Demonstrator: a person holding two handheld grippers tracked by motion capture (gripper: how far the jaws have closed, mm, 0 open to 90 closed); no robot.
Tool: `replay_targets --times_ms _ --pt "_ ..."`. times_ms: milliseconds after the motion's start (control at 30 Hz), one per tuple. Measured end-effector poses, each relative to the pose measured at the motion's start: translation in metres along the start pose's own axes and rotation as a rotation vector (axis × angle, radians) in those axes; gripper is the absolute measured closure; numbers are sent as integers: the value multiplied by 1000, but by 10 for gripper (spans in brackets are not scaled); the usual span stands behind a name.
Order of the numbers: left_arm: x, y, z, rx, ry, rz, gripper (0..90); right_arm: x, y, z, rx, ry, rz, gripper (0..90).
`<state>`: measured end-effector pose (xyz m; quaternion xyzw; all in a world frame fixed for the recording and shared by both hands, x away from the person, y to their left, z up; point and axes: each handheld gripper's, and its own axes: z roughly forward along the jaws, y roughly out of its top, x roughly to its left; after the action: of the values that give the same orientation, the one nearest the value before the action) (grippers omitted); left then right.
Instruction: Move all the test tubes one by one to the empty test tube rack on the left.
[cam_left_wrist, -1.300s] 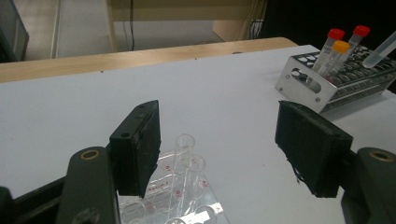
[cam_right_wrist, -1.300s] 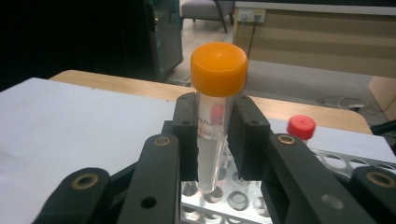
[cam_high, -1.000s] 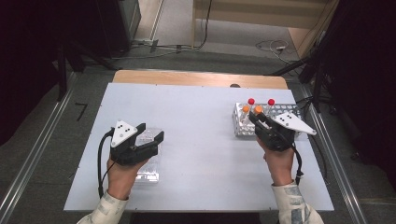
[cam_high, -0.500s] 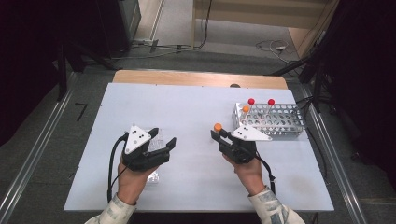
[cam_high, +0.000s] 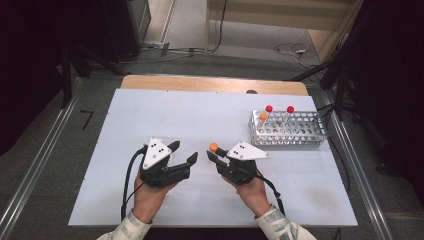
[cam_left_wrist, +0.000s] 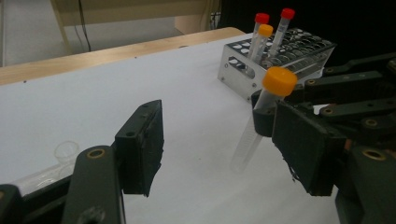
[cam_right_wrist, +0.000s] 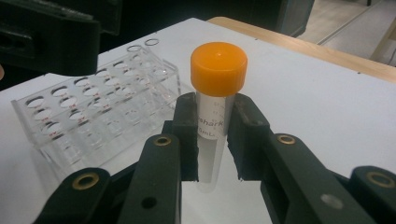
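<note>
Since the right gripper (cam_high: 216, 156) is clamped on an orange-capped tube (cam_right_wrist: 215, 100) just below the cap, the tube hangs upright w/ its bottom free, ready to drop into a hole. It sits mid-table, facing the left gripper (cam_high: 183, 154), whose jaws are apart w/ nothing between them and have just been closing a bit; probably set to take or steady the tube. Clear plastic rack (cam_right_wrist: 93, 116) lies by the left gripper; metal rack (cam_high: 290, 131), holding three more capped tubes, stands at the far right. White table (cam_high: 200, 110), wood edge at back, grey floor w/ cables, dark surroundings.
</note>
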<state>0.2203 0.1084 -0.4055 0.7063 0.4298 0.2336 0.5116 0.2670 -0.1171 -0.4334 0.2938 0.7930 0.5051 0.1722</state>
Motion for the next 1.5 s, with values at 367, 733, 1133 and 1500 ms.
replay_targets --times_ms 367,733,1133,1500 --pt "-5 -3 4 3 -56 3 410 18 -2 10 22 45 -41 713" --pt "-7 -5 8 11 -109 18 642 31 4 15 29 73 -80 713" --pt "-4 -5 6 5 -100 12 699 33 7 17 21 78 -76 702" --pt "0 -1 2 -16 -90 -5 700 22 5 2 37 104 -99 468"
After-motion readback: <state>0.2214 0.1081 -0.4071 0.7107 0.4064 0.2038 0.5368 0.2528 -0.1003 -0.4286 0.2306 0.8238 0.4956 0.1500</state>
